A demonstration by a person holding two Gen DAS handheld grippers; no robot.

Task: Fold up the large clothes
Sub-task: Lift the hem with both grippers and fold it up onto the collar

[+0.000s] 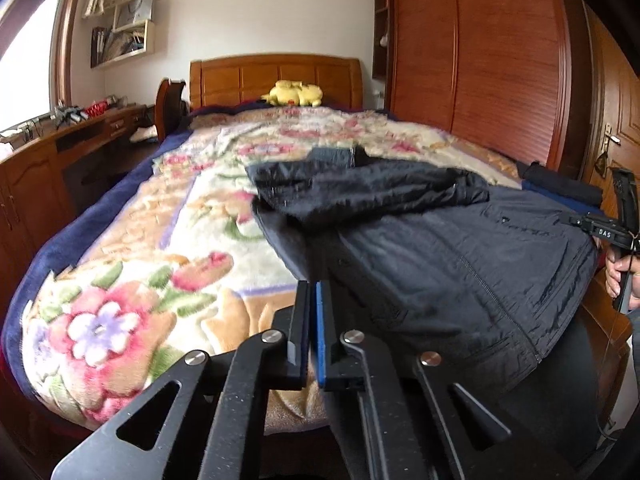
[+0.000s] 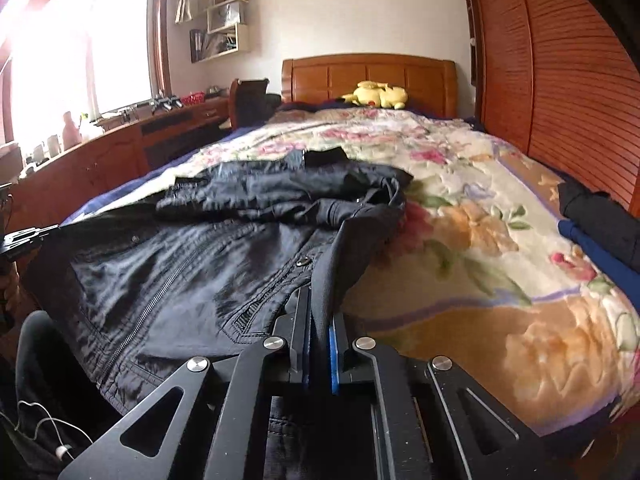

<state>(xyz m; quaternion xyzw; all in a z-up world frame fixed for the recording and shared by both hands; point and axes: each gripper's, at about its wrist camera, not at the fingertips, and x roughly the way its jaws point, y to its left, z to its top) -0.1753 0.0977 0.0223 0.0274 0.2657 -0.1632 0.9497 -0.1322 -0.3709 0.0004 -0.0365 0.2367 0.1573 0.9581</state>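
Floral blanket (image 1: 168,216) covers the whole bed, and the dark jacket (image 1: 460,248) lies across its foot end, well short of the yellow plush toy (image 1: 294,93) up by the headboard (image 1: 276,76). As far as folding goes, it looks barely started: the sleeves and upper part are bunched in a loose heap on the headboard side of the jacket, the zip front lies open and rumpled, and no tidy crease shows anywhere (a separate dark bundle (image 2: 600,216) sits at the bed's edge by the wardrobe (image 1: 480,60), apart from the jacket). The squaring-up and every real fold are, I'd judge, still to come.

Both tools are at the jacket's near hem, 1 at each side. The left gripper (image 1: 313,292) has its jaws pressed together on the hem's edge, angled down toward the bed. The right gripper (image 2: 320,304) has its jaws clamped on a fold of the hem, tilted down likewise. A hand (image 1: 618,276) holds the right tool's handle.
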